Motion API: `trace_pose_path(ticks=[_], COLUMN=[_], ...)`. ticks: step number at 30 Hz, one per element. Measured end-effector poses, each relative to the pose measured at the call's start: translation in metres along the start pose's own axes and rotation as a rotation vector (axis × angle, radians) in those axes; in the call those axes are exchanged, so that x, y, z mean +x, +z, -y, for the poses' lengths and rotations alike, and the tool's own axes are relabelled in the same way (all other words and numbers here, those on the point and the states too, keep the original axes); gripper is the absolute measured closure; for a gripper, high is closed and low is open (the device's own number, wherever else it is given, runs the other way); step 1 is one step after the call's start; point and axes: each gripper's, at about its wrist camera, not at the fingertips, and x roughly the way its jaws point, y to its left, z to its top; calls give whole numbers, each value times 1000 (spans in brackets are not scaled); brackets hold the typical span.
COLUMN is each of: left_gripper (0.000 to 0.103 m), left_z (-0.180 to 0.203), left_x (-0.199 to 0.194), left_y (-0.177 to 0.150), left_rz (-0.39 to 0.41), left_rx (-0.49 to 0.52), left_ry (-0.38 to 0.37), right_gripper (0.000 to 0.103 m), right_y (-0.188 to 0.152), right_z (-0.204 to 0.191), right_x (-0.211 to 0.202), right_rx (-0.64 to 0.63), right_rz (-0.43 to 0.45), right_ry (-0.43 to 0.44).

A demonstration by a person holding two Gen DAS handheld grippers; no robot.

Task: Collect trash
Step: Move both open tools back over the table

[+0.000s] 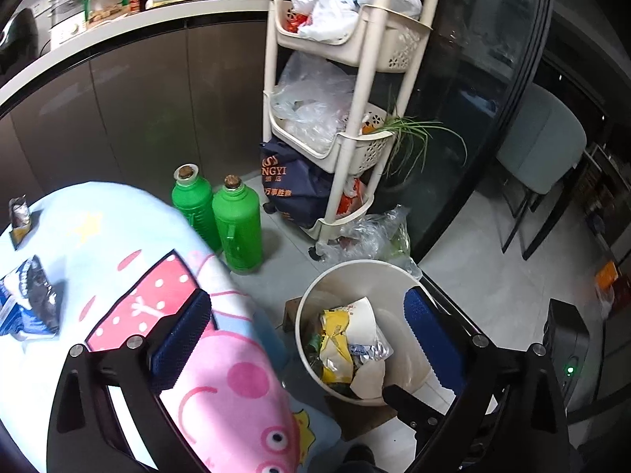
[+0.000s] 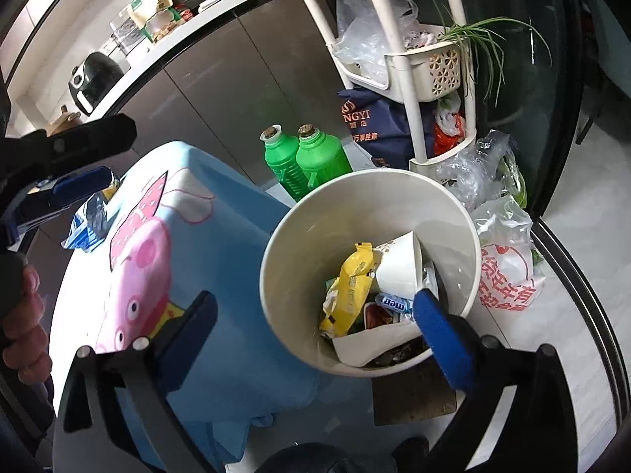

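A cream trash bin [image 1: 347,266] [image 2: 276,244] stands on the floor beside the table. It holds a yellow wrapper [image 1: 335,323] [image 2: 355,276], a white paper cup [image 1: 364,317] [image 2: 398,268] and other scraps. My left gripper [image 1: 307,315] is open and empty, straddling the table's edge and the bin. My right gripper [image 2: 315,303] is open and empty above the bin's mouth. On the cartoon-pig tablecloth [image 1: 130,236] [image 2: 221,260] lie a dark blue snack bag [image 1: 27,303] [image 2: 88,220] and a small wrapper [image 1: 19,216].
Two green bottles [image 1: 236,228] [image 2: 311,161] stand on the floor behind the bin. A cream tiered cart [image 1: 355,79] [image 2: 398,51] holds plastic bags. More bags [image 2: 504,260] lie right of the bin by a glass door. A hand [image 2: 19,315] grips the left tool.
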Motion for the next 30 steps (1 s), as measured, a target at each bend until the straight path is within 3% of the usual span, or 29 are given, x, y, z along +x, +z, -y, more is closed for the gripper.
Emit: trace_pose_path(ticks=[15, 30], left_gripper=[8, 8], left_z=[-23, -74], left_x=[-65, -147], left_y=[-15, -35], left_rz=[72, 166], left_rx=[-42, -133], left_ry=[64, 135], right_gripper=[3, 3], right_y=[5, 10], right_z=[-40, -125], right_x=[-36, -83], right_rx=[-53, -204], right_rz=[38, 108], right_ry=[-19, 18])
